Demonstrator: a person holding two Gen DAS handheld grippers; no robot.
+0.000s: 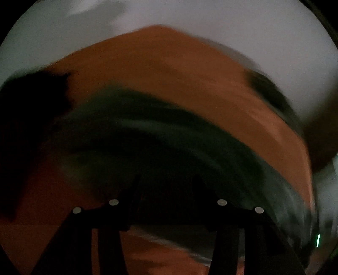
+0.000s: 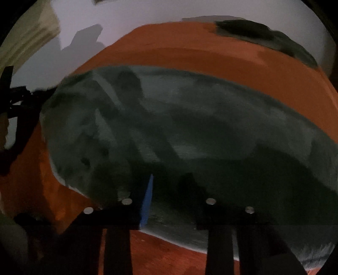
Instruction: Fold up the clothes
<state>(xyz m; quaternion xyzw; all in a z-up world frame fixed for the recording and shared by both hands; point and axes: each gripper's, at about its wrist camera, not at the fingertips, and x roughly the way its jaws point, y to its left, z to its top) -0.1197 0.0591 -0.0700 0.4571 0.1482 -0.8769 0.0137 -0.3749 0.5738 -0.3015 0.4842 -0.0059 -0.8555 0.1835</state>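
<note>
Dark green garment spread on the orange worktop, both claws above it.

My left claw (image 1: 166, 179) and right claw (image 2: 169, 179) hang spread apart, empty, over the garment (image 2: 190, 127) lying flat on the worktop (image 2: 232, 59); whether it's folded, I can't judge.

An orange-brown desk (image 2: 211, 52) fills most of both views, its surface blurred and dim. Behind its far edge stands a pale wall (image 2: 147, 12) with grey shadows cast on it. At the wall's left side, up beyond the desk's left corner, hangs something pale yellow-green (image 2: 27, 40), too smeared to identify.
</note>
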